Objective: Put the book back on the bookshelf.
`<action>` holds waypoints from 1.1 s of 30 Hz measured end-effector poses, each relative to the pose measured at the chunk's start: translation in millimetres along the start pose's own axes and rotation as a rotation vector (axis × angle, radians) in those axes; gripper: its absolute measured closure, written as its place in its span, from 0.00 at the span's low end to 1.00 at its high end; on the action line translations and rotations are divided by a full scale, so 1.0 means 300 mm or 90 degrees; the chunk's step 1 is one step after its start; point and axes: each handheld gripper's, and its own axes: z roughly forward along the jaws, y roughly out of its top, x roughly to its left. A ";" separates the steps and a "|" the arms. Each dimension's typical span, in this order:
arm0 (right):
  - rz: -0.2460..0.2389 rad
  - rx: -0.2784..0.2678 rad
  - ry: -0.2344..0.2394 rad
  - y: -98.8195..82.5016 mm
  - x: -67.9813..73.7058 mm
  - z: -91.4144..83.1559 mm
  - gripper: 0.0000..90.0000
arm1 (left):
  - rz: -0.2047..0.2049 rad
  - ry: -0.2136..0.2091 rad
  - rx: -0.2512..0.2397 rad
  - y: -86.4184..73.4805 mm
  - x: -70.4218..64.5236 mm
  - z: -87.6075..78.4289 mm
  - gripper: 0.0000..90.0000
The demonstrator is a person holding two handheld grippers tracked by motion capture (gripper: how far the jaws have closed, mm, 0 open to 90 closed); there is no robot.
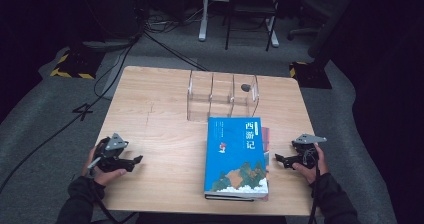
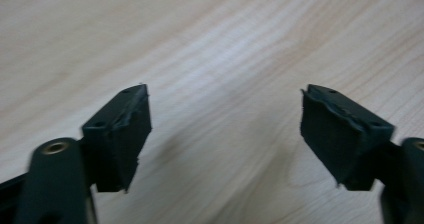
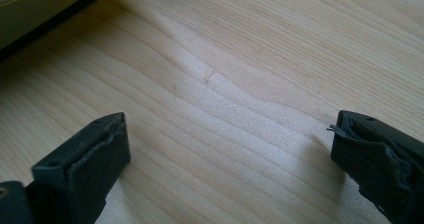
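Blue book point(image 1: 236, 156) lying flat just inward of the right gripper point(image 1: 281, 160), jaws apart and empty, left gripper point(image 1: 136, 160) well away across bare table point(image 1: 160, 134), jaws apart too

Your work surface is a light wooden table point(image 1: 160, 134) with pale grain, standing on grey carpet. Near its far edge, about centre, stands a clear plastic organiser point(image 1: 222, 96) split into three compartments; a small dark object point(image 1: 245, 87) shows at the rightmost one, but you cannot tell whether it lies inside. Just in front of the organiser, a little right of centre, lies a stack of books: the top blue book point(image 1: 236, 156) lies flat, cover up, its far end reaching the organiser's front. A red edge point(image 1: 265, 139) peeks out at its right side, and a dark book point(image 1: 227, 197) shows underneath at the near end. Bare wood to the left.
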 end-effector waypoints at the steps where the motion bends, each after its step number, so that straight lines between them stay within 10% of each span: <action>1: 0.000 -0.001 -0.001 0.001 0.000 0.001 0.03 | -0.006 -0.003 -0.011 0.007 0.018 -0.022 0.25; 8: 0.000 0.000 0.000 0.002 -0.002 0.002 0.03 | 0.003 -0.023 -0.038 0.119 0.030 -0.079 0.23; 23: -0.020 -0.006 0.045 0.021 0.005 -0.049 0.21 | 0.126 -0.143 -0.004 0.230 -0.343 0.119 0.23; 33: -0.077 -0.067 0.111 0.105 0.095 -0.203 0.26 | 0.167 -0.150 0.047 0.195 -0.458 0.223 0.24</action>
